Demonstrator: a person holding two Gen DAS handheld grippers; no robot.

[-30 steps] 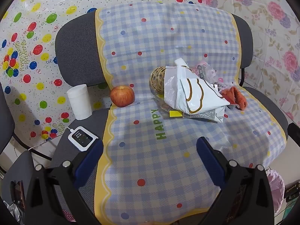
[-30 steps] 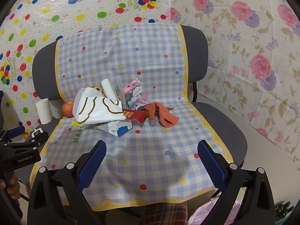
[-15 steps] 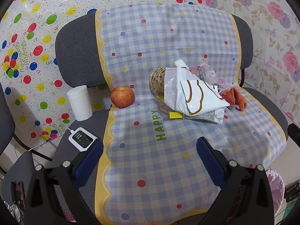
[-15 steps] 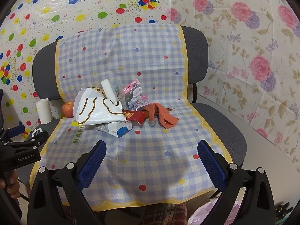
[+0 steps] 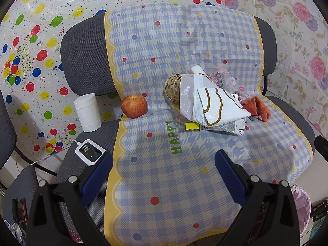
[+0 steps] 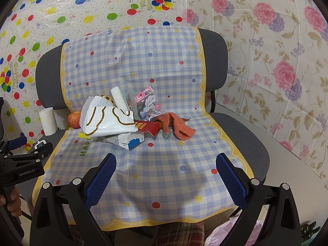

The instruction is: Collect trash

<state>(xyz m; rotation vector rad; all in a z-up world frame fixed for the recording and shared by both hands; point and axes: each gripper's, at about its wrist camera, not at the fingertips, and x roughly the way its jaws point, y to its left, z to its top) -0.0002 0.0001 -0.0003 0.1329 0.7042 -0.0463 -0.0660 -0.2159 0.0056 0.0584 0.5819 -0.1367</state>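
- Left wrist view: the left gripper (image 5: 164, 164) hovers over the front of a grey chair (image 5: 86, 49) draped in a blue checked cloth (image 5: 164, 41); its blue-padded fingers (image 5: 96, 176) stand wide apart and hold nothing.
- The trash lies in a heap toward the back of the seat, well ahead of the fingers: a white plastic bag (image 5: 209, 104) with brown curved lines on top, a small box (image 5: 229, 126) under it, a yellow scrap (image 5: 192, 126) at its near edge.
- A woven ball (image 5: 172, 87) sits behind the bag, touching it; an orange cloth (image 5: 259, 107) lies just beside the heap, toward the chair's edge.
- An apple (image 5: 134, 106) rests apart from the heap, by the cloth's yellow border; a white paper roll (image 5: 87, 112) stands upright on the bare seat beyond it, and a small white device (image 5: 90, 151) with a cable lies nearer the camera.
- Right wrist view: the right gripper (image 6: 166, 172) also has its fingers (image 6: 230, 180) spread and empty, above the seat's front.
- Here a red wrapper (image 6: 146, 126) pokes from under the bag, pink-printed packets (image 6: 146, 102) lean behind it, and a white tube (image 6: 120, 98) stands tilted.
- A hand (image 6: 11, 202) grips the other tool's handle at the frame's edge.
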